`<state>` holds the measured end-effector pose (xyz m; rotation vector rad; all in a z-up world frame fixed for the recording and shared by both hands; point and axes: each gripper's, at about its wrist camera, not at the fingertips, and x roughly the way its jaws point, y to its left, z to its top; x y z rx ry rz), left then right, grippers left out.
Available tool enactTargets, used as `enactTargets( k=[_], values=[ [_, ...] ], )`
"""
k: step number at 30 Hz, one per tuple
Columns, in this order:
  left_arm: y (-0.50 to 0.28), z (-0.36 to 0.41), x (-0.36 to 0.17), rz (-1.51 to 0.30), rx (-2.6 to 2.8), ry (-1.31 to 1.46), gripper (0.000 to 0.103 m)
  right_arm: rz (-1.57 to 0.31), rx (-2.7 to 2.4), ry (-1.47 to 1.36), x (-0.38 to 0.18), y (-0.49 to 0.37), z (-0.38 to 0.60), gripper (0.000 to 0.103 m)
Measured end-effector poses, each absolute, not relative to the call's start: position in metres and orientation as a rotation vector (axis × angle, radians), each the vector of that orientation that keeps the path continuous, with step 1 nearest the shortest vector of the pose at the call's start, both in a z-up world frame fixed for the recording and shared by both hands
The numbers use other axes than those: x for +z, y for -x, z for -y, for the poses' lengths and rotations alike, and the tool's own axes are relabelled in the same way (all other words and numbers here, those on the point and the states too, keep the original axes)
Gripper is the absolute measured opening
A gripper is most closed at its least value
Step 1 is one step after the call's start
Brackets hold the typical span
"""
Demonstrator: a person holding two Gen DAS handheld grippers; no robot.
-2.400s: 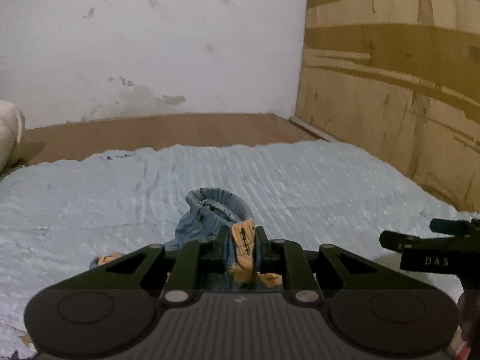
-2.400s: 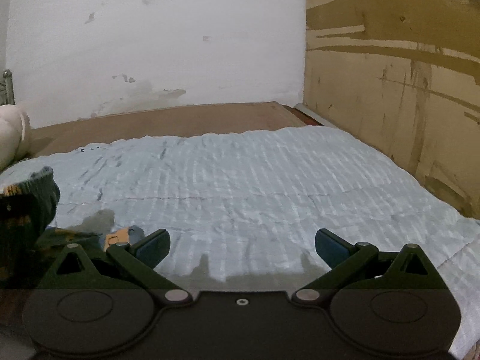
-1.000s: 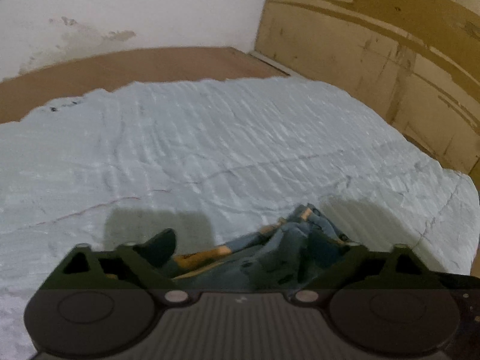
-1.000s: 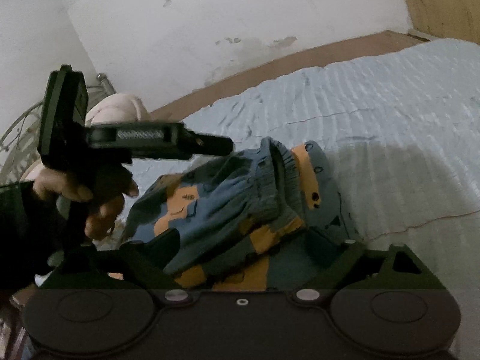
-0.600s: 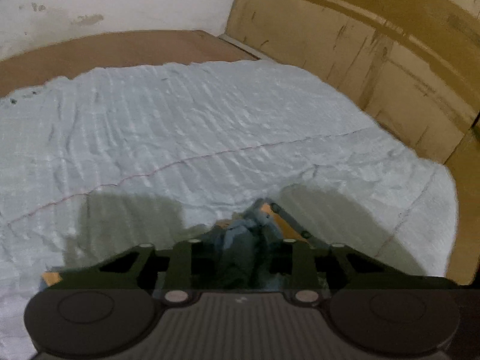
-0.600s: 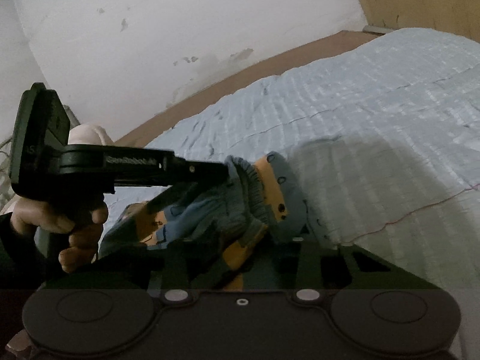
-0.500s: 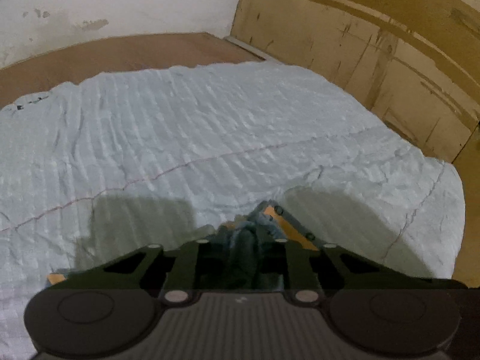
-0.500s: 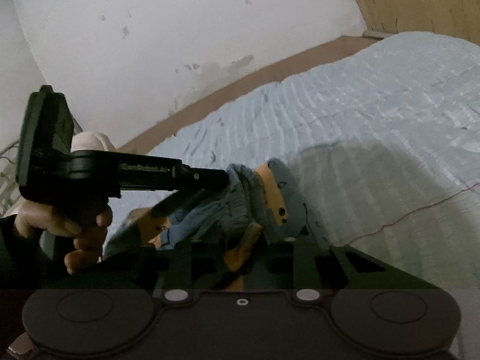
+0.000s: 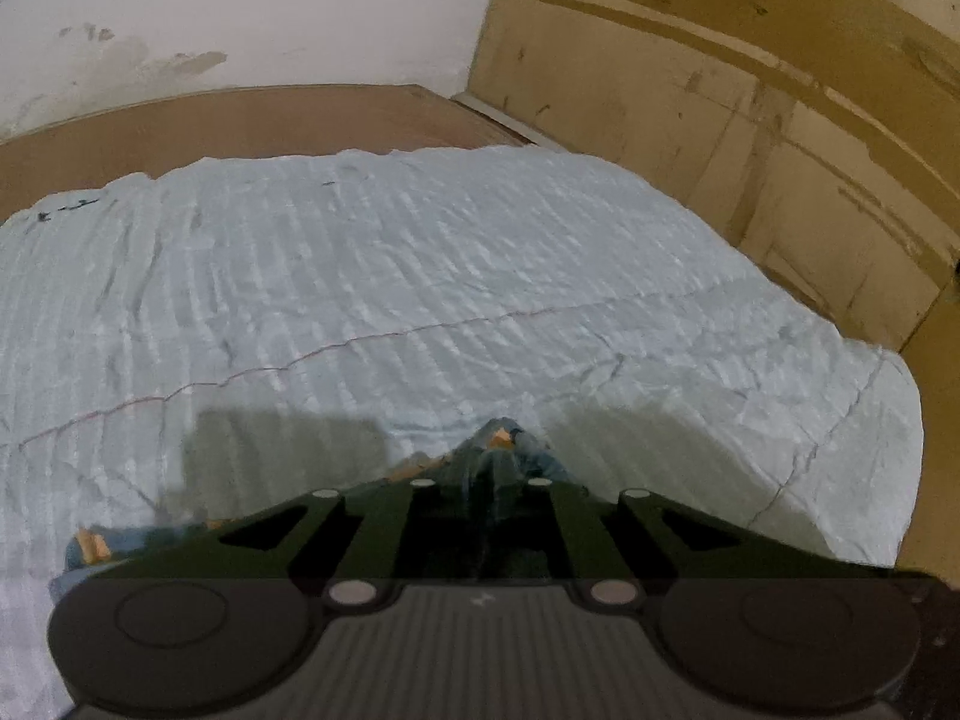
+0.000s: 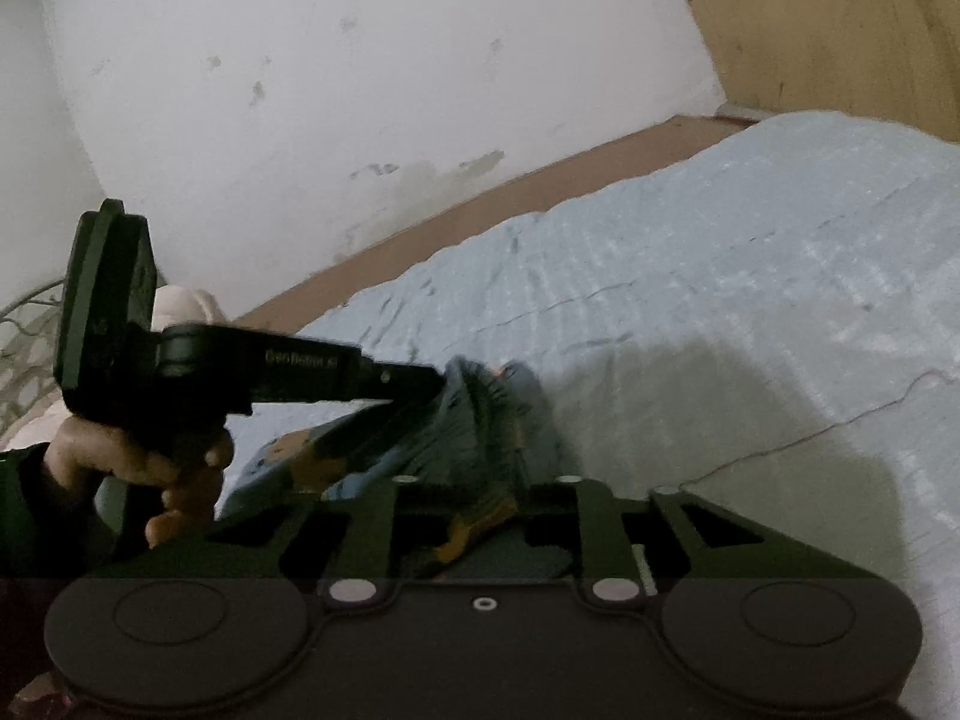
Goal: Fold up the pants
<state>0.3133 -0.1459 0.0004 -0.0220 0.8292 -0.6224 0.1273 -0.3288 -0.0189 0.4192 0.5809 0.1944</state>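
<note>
Left tool (image 9: 493,483) pinching a fold of the blue-and-orange pants (image 10: 480,420), pressed nearly together. Right tool (image 10: 486,516) clamped on bunched pants too, jaws just easing wider. Pants lifted in a heap over the pale blue bedspread (image 9: 420,276), plywood wall (image 9: 750,120) beyond.

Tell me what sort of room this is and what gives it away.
Probably a plain bedroom: a bed under a pale blue quilted cover, a wooden bed board against a scuffed white wall, and child-sized pants being folded on it.
</note>
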Motion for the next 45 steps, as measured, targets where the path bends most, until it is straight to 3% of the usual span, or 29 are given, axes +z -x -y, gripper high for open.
enactTargets(
  k=[1,3,4,6,7,9,11,15,17,19,23,32,36,38,40,43,45],
  values=[
    [-0.313,0.144,0.002,-0.827,-0.613,0.021,0.015,-0.59,0.206,-0.425,-0.021,-0.129,0.327,0.05],
    [-0.311,0.136,0.007,-0.811,-0.588,0.025,0.039,-0.626,0.231,-0.444,-0.024,-0.137,0.321,0.061],
    [-0.309,0.132,0.01,-0.799,-0.573,0.031,0.046,-0.643,0.239,-0.463,-0.027,-0.139,0.319,0.065],
    [-0.302,0.122,0.016,-0.77,-0.537,0.042,0.066,-0.672,0.234,-0.486,-0.031,-0.143,0.314,0.067],
    [-0.297,0.117,0.019,-0.76,-0.513,0.037,0.068,-0.678,0.227,-0.488,-0.032,-0.142,0.312,0.067],
    [-0.283,0.106,0.025,-0.733,-0.454,0.023,0.086,-0.684,0.22,-0.488,-0.032,-0.14,0.31,0.07],
    [-0.267,0.093,0.029,-0.692,-0.398,0.028,0.095,-0.695,0.22,-0.481,-0.032,-0.142,0.307,0.074],
    [-0.239,0.066,0.031,-0.654,-0.317,0.057,0.1,-0.7,0.194,-0.507,-0.034,-0.154,0.304,0.075],
    [-0.226,0.052,0.03,-0.64,-0.275,0.083,0.102,-0.692,0.167,-0.518,-0.034,-0.158,0.303,0.064],
    [-0.215,0.041,0.028,-0.635,-0.241,0.102,0.102,-0.69,0.127,-0.503,-0.033,-0.159,0.302,0.041],
    [-0.201,0.022,0.024,-0.651,-0.203,0.145,0.102,-0.66,0.114,-0.486,-0.03,-0.151,0.305,0.021],
    [-0.2,0.018,0.007,-0.711,-0.149,0.092,0.102,-0.651,0.1,-0.405,-0.019,-0.136,0.307,0.021],
    [-0.201,0.022,-0.005,-0.746,-0.143,0.038,0.102,-0.658,0.092,-0.328,-0.018,-0.134,0.302,0.036],
    [-0.201,0.022,-0.008,-0.748,-0.148,0.039,0.102,-0.632,0.082,-0.268,-0.014,-0.131,0.298,0.054],
    [-0.203,0.023,-0.006,-0.743,-0.148,0.055,0.102,-0.605,0.082,-0.217,-0.01,-0.131,0.297,0.085],
    [-0.216,0.027,-0.002,-0.72,-0.136,0.081,0.102,-0.564,0.115,-0.135,-0.005,-0.143,0.29,0.1],
    [-0.227,0.031,-0.002,-0.707,-0.118,0.088,0.102,-0.542,0.137,-0.067,-0.004,-0.159,0.282,0.102]
  ],
)
